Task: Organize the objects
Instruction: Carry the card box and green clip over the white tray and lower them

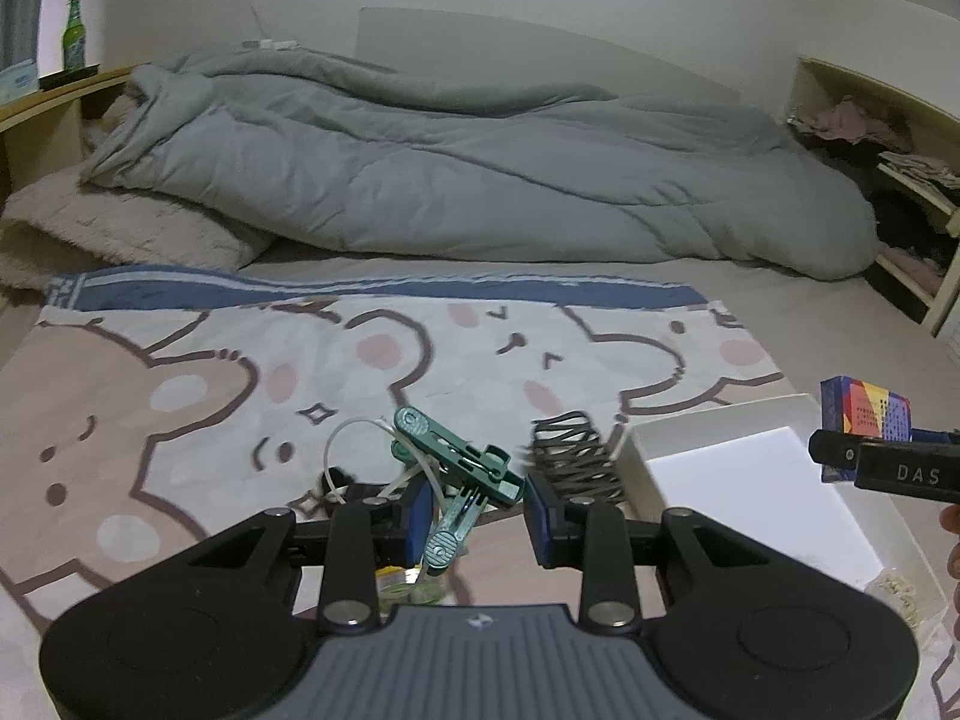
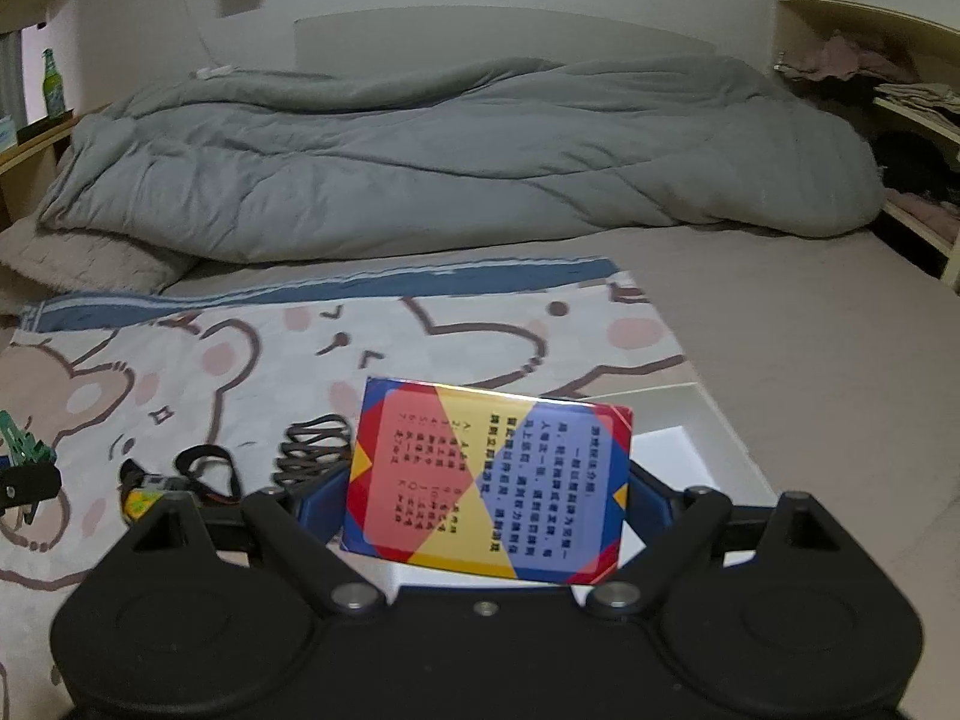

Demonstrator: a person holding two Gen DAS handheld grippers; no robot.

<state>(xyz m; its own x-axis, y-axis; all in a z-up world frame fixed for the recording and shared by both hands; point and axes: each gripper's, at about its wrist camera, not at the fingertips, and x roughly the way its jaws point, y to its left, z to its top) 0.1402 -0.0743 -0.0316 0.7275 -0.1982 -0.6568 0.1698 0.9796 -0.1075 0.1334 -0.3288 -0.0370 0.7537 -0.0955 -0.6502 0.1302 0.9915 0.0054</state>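
left gripper (image 1: 477, 510) pinching green clips (image 1: 462, 468), lower clip part-hidden; right gripper (image 2: 486, 501) angling downward, jaws wide, clamping card box (image 2: 486, 480); white tray (image 2: 708, 414) cut off

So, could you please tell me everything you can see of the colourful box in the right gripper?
The colourful box is a flat rectangular carton, apparently glossy card, patterned in red, blue and yellow, with black printed text on its facing side. It stands tilted between the right gripper's blue pads, lifted above the white tray.
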